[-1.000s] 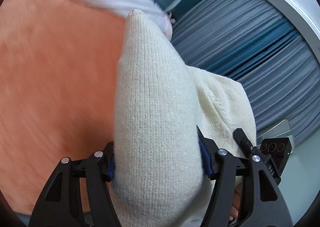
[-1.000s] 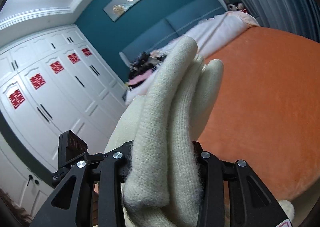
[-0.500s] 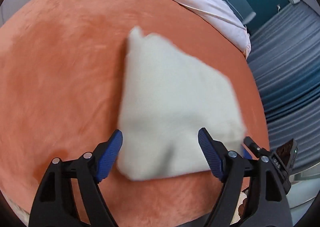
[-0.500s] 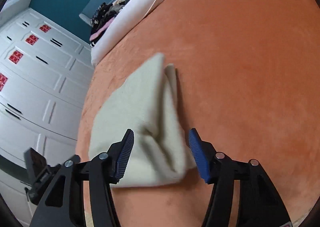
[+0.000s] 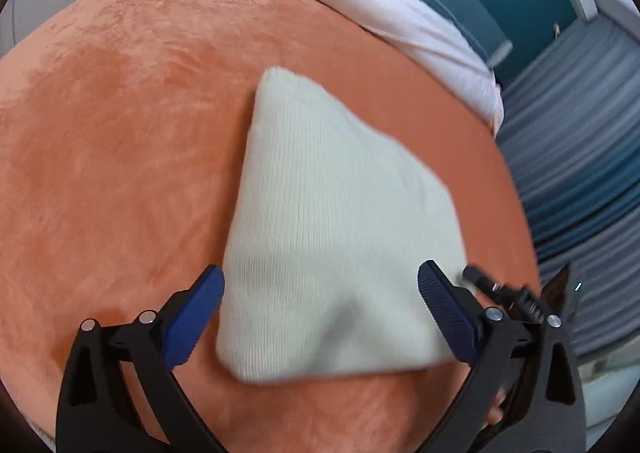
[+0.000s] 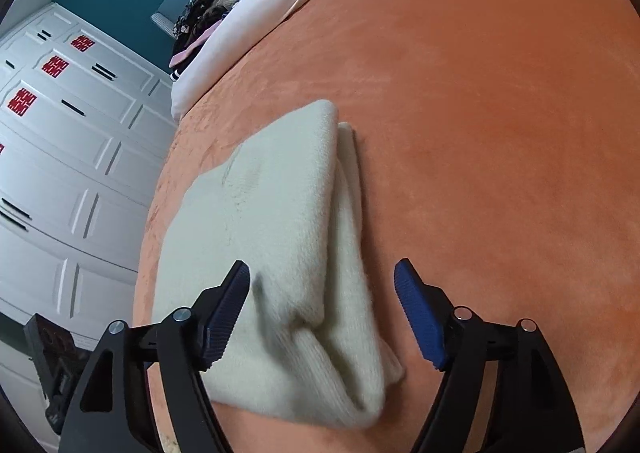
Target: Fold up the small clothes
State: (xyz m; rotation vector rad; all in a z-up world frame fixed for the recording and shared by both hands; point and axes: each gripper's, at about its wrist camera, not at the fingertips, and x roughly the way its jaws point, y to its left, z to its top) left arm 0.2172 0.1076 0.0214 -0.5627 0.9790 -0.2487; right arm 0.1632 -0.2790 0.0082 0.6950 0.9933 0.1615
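One folded cream knit garment lies on one orange bed — two tongs, left and right.

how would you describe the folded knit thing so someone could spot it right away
Start at the wide orange blanket that covers the bed. On it, just ahead of both open claws, lies the cream knit garment, folded into a thick, roughly triangular wad. It is the only thing on the orange: the white bedding and dark clothes pile lie beyond the blanket's edge.

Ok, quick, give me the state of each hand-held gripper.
Left hand-held gripper: open, jaws just opened, holding nothing; the cream knit lies between them.
Right hand-held gripper: the same.
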